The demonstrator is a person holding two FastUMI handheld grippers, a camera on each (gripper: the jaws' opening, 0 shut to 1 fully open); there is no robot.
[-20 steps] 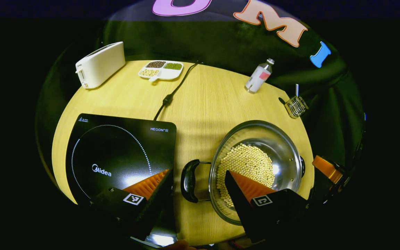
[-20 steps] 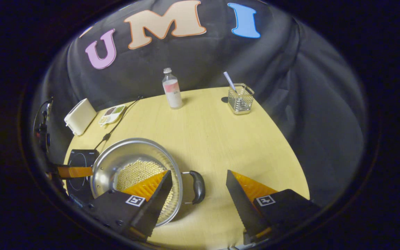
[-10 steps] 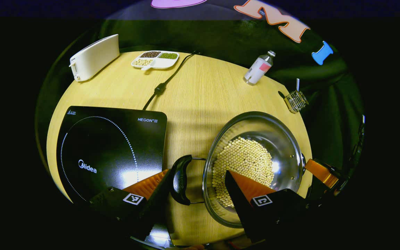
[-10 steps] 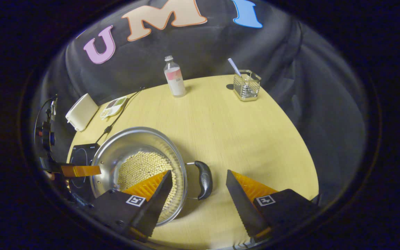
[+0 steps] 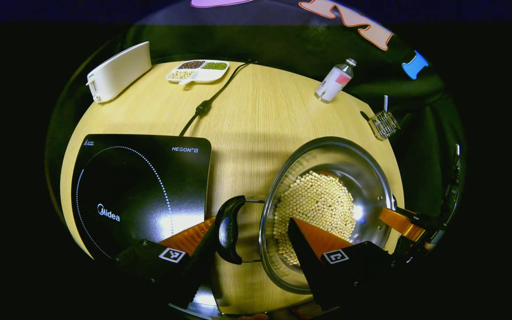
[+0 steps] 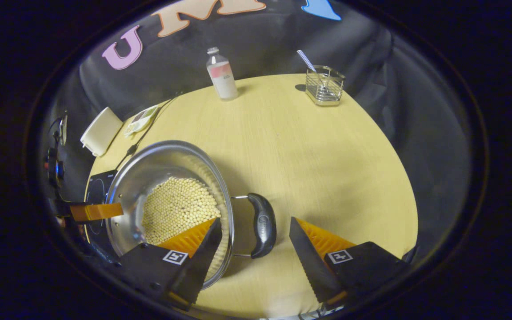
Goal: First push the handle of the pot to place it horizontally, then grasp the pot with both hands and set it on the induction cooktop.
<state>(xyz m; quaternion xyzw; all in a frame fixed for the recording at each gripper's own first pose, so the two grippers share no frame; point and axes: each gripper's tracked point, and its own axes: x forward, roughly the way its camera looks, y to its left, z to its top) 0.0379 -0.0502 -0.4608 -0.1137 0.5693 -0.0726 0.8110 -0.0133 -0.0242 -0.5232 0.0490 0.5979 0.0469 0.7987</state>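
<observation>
A steel pot (image 5: 367, 178) holding pale beans (image 5: 316, 204) stands on the wooden table, right of the black induction cooktop (image 5: 140, 186). My left gripper (image 5: 254, 240) is open, and the pot's black left handle (image 5: 227, 229) lies between its fingers, close to the left one. In the right gripper view the pot (image 6: 149, 175) sits at lower left. Its black right handle (image 6: 262, 224) lies between the fingers of my open right gripper (image 6: 256, 242). Each gripper also appears at the pot's far side in the other view. A corner of the cooktop (image 6: 98, 195) peeks out behind the pot.
A white toaster (image 5: 120, 71), a divided dish of grains (image 5: 198, 70) and the cooktop's cable (image 5: 207, 104) lie at the table's back left. A bottle (image 6: 222, 74) and a wire holder (image 6: 325, 85) stand at the back right. Bare tabletop (image 6: 309, 155) stretches right of the pot.
Both grippers have moved in toward the pot. Each black handle, ahead of the fingertips a second ago, now lies between the open fingers. The pot looks larger.
</observation>
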